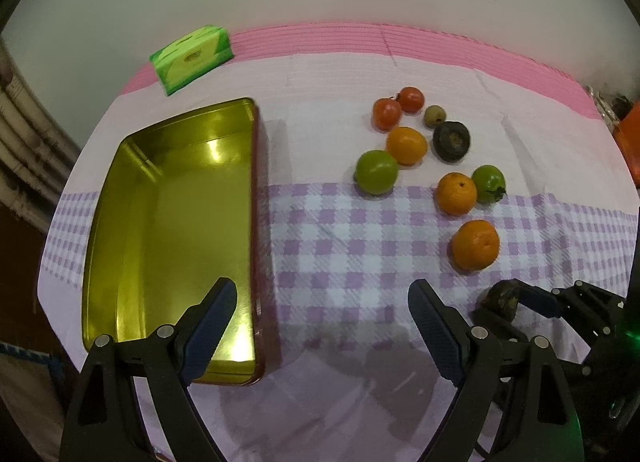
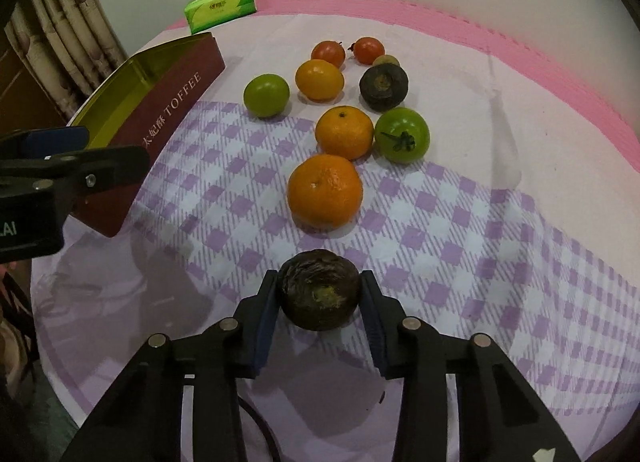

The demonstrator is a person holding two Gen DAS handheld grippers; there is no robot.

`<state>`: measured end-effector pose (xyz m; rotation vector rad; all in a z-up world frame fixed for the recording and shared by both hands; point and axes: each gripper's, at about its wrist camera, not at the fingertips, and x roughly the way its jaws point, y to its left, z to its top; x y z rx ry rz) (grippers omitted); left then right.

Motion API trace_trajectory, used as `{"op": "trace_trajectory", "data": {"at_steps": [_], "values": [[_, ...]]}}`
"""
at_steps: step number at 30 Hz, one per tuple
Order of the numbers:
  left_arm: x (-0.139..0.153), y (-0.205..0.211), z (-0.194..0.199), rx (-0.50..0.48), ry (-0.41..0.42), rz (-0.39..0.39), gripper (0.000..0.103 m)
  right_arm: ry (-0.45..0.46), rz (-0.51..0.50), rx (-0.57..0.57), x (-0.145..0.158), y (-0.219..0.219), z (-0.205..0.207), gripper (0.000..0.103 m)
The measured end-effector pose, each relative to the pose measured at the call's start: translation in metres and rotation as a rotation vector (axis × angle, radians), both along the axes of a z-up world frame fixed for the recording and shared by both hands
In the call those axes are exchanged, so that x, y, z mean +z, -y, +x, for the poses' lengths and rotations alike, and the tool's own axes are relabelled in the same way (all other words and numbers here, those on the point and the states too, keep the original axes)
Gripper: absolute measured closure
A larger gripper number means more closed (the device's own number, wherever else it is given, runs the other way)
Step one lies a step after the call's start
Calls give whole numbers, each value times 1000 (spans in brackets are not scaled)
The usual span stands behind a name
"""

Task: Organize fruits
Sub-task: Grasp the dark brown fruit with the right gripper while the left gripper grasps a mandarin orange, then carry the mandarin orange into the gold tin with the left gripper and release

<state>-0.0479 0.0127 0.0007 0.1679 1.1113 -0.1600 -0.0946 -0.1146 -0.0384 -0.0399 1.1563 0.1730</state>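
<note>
The big gold tin (image 1: 172,221) sits open and empty on the cloth (image 2: 460,229), likely waiting for fruit. The other fruits (image 2: 325,191) lie together beside it. The left gripper (image 1: 322,326) is wide open, holding nothing. The right gripper (image 2: 320,294) squeezes a small dark fruit (image 2: 319,290), probably to carry it there.
</note>
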Motion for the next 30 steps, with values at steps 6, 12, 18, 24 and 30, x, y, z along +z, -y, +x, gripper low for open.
{"op": "trace_trajectory", "data": {"at_steps": [6,12,18,24,30], "values": [[-5,31,2,-96,-29,-34,15,26,-2,-107,17,43,-1,67],[-19,69,11,-167,-97,-97,17,51,6,-215,25,84,-1,67],[-32,94,22,-214,-140,-82,28,53,22,-239,22,95,-1,67],[-45,109,31,-217,-171,-71,46,38,39,-256,18,101,-2,67],[-38,109,28,-252,-170,-70,61,32,39,-251,16,100,-1,67]]}}
